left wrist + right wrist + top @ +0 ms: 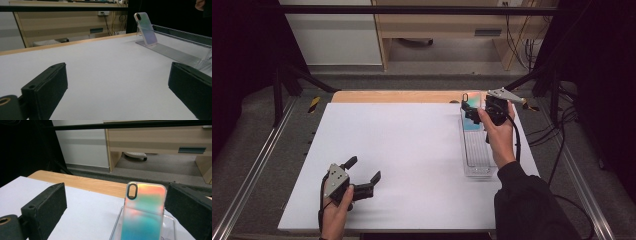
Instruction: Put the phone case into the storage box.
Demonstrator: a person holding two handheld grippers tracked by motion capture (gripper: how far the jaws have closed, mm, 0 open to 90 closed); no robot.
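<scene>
The right claw (472,111) is hovering at the far right of the bench (412,150), over the far end of a long clear plastic tray (478,155) that is lying lengthwise along the bench's right edge. Its jaws are standing wide apart, clamped on nothing. An iridescent phone case (143,213) is standing nearly upright at the tray's far end, its camera cut-out at the upper left and its colours running from orange-pink at the top to teal below. In the right gripper view the case is sitting between the two black jaws, much closer to the right-hand one; whether it is touching that jaw cannot be told. The person's right hand (498,135) is gripping the tool from behind, with a dark sleeve (532,205) reaching in from the lower right.

The left claw (362,175) is resting low over the near left part of the bench, well apart from the tray, and its jaws are also spread open with only bare white surface between them. The left hand (337,212) is holding it from below. In the left gripper view the phone case (146,28) is leaning back slightly in the far end of the tray (175,53), with the tray's ribbed floor stretching toward the camera.
</scene>
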